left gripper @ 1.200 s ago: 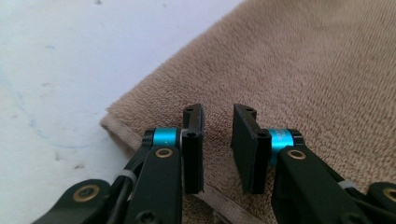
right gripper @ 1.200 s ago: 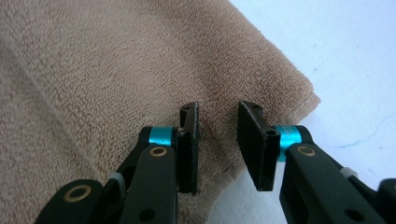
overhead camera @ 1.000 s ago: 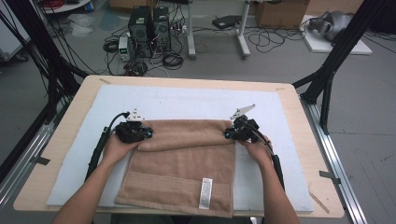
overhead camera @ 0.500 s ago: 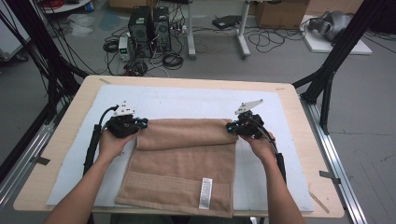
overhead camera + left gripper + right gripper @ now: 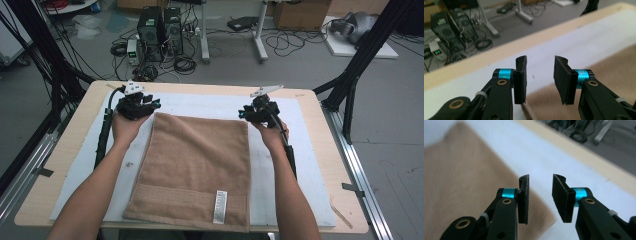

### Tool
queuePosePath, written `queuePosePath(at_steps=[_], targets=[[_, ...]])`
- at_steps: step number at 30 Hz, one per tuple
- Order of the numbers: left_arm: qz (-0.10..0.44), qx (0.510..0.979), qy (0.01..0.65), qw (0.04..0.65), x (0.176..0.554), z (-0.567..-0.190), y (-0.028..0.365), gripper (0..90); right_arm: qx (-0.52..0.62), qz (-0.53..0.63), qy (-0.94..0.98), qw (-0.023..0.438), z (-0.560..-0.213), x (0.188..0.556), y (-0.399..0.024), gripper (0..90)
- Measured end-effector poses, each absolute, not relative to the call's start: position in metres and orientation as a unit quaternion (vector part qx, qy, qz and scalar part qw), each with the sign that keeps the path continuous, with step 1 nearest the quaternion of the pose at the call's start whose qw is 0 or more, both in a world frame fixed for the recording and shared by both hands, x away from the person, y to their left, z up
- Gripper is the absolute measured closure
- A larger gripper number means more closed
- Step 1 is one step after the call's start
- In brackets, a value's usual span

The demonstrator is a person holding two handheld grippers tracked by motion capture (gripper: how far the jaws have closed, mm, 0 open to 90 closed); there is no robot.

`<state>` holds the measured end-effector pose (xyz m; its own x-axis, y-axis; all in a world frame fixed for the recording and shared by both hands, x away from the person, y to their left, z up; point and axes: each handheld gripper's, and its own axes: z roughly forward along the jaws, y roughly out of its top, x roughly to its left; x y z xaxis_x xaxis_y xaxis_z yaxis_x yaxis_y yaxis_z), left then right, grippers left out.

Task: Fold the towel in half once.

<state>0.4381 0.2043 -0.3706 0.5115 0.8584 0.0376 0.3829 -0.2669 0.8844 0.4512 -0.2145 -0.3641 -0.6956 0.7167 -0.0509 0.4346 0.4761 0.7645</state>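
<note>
A tan rectangular terry towel (image 5: 192, 172) lies flat on the white mat (image 5: 310, 165) of a wooden table (image 5: 75, 125), filling the centre and lower middle of the high view. Above its far corners, the left gripper (image 5: 150, 106) and right gripper (image 5: 243, 113) have just been opening; their black jaws stand parted, nothing between them.

Beyond both sets of jaws runs the far edge of the wooden table (image 5: 320, 150), its top covered by a white mat (image 5: 200, 102). Further out past the jaws, on the grey floor, stand two black computer towers (image 5: 160, 27) amid tangled cables (image 5: 185, 62), beside white desk legs (image 5: 257, 40).
</note>
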Motion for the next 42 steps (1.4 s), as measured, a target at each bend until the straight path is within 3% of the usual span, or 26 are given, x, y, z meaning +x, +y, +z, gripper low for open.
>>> queuePosePath(at_steps=[3,6,10,12,14,17,20,28,30,32,36,38,42], targets=[[0.239,0.763,0.414,0.434,0.428,-0.389,0.210,63.3,0.341,0.326,0.871,0.136,-0.380,0.449,-0.209,61.7],[0.186,0.791,0.405,0.418,0.420,-0.403,0.211,64.9,0.327,0.339,0.869,0.152,-0.384,0.435,-0.210,65.3],[0.168,0.811,0.386,0.408,0.409,-0.421,0.207,63.9,0.317,0.351,0.870,0.140,-0.390,0.418,-0.213,65.3],[0.152,0.835,0.381,0.368,0.409,-0.432,0.204,63.7,0.320,0.346,0.872,0.133,-0.398,0.413,-0.216,65.3],[0.155,0.839,0.376,0.361,0.408,-0.437,0.201,66.8,0.329,0.341,0.871,0.127,-0.406,0.411,-0.219,65.2],[0.173,0.840,0.363,0.364,0.404,-0.439,0.198,82.5,0.338,0.321,0.876,0.120,-0.419,0.412,-0.219,65.0],[0.180,0.840,0.362,0.361,0.402,-0.437,0.199,86.5,0.338,0.306,0.882,0.116,-0.428,0.415,-0.214,64.9],[0.196,0.817,0.380,0.387,0.390,-0.427,0.214,85.9,0.338,0.310,0.880,0.121,-0.429,0.415,-0.213,64.6],[0.201,0.817,0.392,0.373,0.389,-0.429,0.215,82.3,0.337,0.313,0.879,0.125,-0.426,0.414,-0.213,64.3],[0.196,0.815,0.394,0.378,0.388,-0.430,0.217,73.1,0.333,0.324,0.874,0.140,-0.422,0.414,-0.214,64.3],[0.187,0.816,0.394,0.378,0.388,-0.431,0.216,67.9,0.346,0.334,0.858,0.180,-0.419,0.418,-0.222,64.9],[0.189,0.823,0.391,0.367,0.389,-0.434,0.214,67.3,0.364,0.333,0.851,0.183,-0.423,0.423,-0.225,65.0],[0.198,0.822,0.397,0.357,0.391,-0.439,0.211,75.3,0.374,0.324,0.852,0.172,-0.436,0.428,-0.221,68.6]])
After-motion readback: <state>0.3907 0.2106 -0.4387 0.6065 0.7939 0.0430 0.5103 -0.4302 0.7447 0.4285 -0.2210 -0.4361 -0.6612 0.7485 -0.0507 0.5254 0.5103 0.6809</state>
